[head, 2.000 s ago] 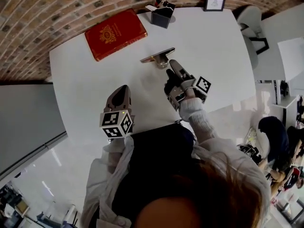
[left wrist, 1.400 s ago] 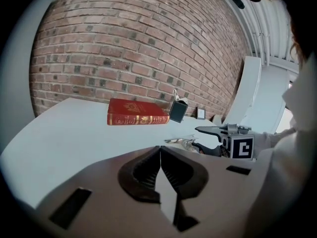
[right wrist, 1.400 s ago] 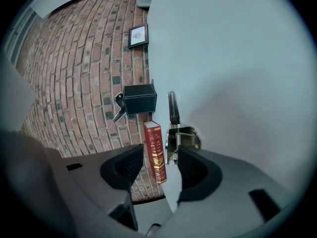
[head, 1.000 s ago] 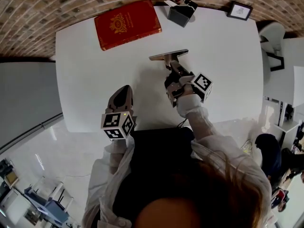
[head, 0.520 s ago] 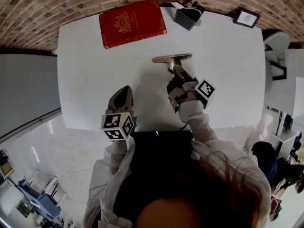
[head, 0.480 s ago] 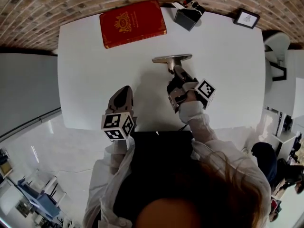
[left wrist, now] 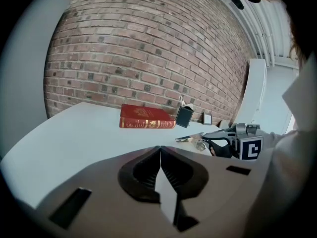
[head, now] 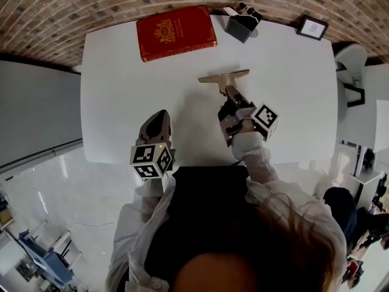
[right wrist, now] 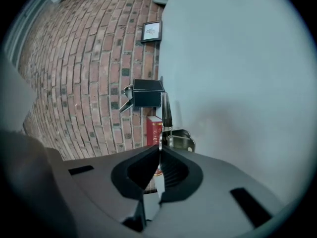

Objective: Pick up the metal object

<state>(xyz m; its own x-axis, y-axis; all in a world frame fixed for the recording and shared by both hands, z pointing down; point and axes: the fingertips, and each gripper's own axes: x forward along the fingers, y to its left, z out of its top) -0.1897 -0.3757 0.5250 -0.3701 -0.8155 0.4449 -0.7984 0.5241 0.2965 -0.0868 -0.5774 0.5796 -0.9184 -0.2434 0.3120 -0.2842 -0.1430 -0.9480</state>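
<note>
The metal object (head: 223,76) is a flat brass-coloured bar with a short sprung stem, near the middle of the white table (head: 121,90). My right gripper (head: 230,92) reaches to its near side, jaws shut on the thin stem. In the right gripper view the bar (right wrist: 167,114) and its spring stand just past the closed tips (right wrist: 159,147), a sliver of metal pinched between them. My left gripper (head: 159,115) hangs over the table's near edge, shut with nothing in it (left wrist: 160,148). It sees the metal object (left wrist: 188,138) and the right gripper (left wrist: 218,142) off to its right.
A red book (head: 176,31) lies at the far side by the brick wall. A black box (head: 241,23) with items in it and a small picture frame (head: 311,27) stand at the far right. A white chair (head: 352,66) is beyond the table's right edge.
The head view has shifted, so everything sits a little further right in the picture. The right gripper keeps its tips at the metal object's stem. The left gripper has not moved.
</note>
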